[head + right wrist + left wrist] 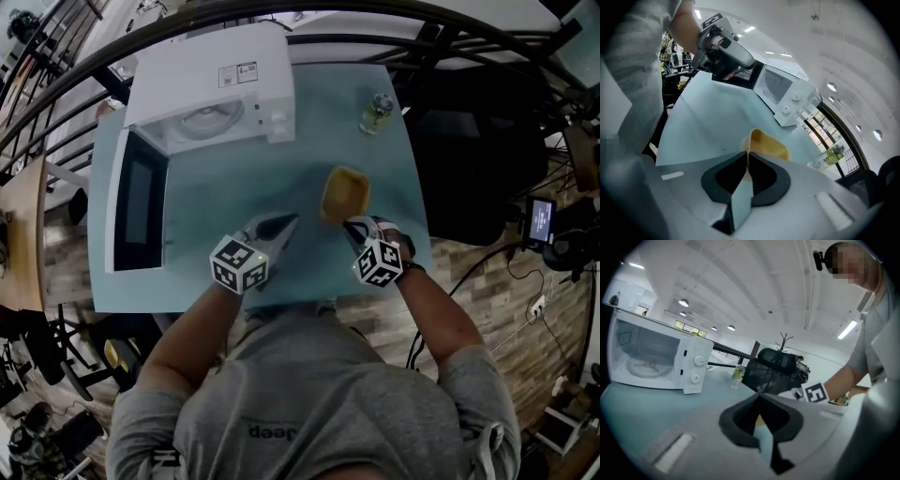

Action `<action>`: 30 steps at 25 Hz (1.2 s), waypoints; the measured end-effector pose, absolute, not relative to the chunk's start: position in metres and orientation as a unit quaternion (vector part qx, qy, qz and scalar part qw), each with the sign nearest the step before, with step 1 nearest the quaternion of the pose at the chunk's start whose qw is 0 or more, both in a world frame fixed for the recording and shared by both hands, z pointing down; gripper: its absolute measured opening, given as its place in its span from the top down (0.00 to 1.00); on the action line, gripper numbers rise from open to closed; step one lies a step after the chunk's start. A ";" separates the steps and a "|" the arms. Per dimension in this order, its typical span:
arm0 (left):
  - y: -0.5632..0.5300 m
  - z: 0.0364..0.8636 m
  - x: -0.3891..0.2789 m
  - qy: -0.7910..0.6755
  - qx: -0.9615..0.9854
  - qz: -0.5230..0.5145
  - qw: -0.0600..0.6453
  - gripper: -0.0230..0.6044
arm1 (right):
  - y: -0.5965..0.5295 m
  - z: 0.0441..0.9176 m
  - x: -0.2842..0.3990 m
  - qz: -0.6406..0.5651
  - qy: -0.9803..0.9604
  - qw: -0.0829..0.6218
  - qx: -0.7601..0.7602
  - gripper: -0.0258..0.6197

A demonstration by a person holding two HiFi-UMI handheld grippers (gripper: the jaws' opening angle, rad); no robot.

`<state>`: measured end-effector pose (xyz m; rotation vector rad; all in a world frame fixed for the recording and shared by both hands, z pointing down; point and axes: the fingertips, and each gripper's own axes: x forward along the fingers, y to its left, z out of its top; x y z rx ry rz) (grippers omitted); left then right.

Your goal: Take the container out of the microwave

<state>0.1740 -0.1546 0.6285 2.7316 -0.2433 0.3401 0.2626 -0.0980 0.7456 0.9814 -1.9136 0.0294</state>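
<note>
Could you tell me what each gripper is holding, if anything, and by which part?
The right gripper pinches the yellow container by its near rim; the left gripper holds nothing, jaws together.

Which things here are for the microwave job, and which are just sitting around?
For the job:
- microwave, standing open
- container, already out, its rim pinched by the right gripper

Just lying about:
- bottle at the table's far edge
- black chair beside the table
</note>
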 end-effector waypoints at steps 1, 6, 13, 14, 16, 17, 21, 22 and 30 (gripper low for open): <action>-0.153 0.630 0.176 -0.085 0.971 0.123 0.189 0.92 | -0.095 0.751 0.263 0.018 -0.784 0.477 0.397 0.93; -0.146 0.638 0.184 -0.079 0.969 0.129 0.193 0.92 | -0.079 0.769 0.262 0.071 -0.794 0.469 0.381 0.82; -0.142 0.637 0.186 -0.077 0.969 0.128 0.197 0.92 | -0.080 0.748 0.270 0.116 -0.808 0.397 0.419 0.67; -0.143 0.635 0.186 -0.077 0.969 0.127 0.196 0.92 | -0.082 0.744 0.273 0.121 -0.807 0.390 0.426 0.68; -0.145 0.630 0.184 -0.079 0.970 0.125 0.195 0.92 | -0.085 0.736 0.279 0.129 -0.806 0.377 0.439 0.68; -0.147 0.627 0.183 -0.080 0.970 0.123 0.195 0.92 | -0.087 0.732 0.282 0.132 -0.805 0.370 0.445 0.69; -0.154 0.611 0.178 -0.084 0.972 0.113 0.190 0.92 | -0.098 0.711 0.288 0.138 -0.804 0.340 0.467 0.71; -0.156 0.606 0.176 -0.086 0.972 0.111 0.188 0.92 | -0.101 0.706 0.288 0.138 -0.805 0.333 0.471 0.72; -0.176 0.560 0.149 -0.106 0.976 0.088 0.168 0.92 | -0.126 0.655 0.277 0.129 -0.814 0.289 0.486 0.77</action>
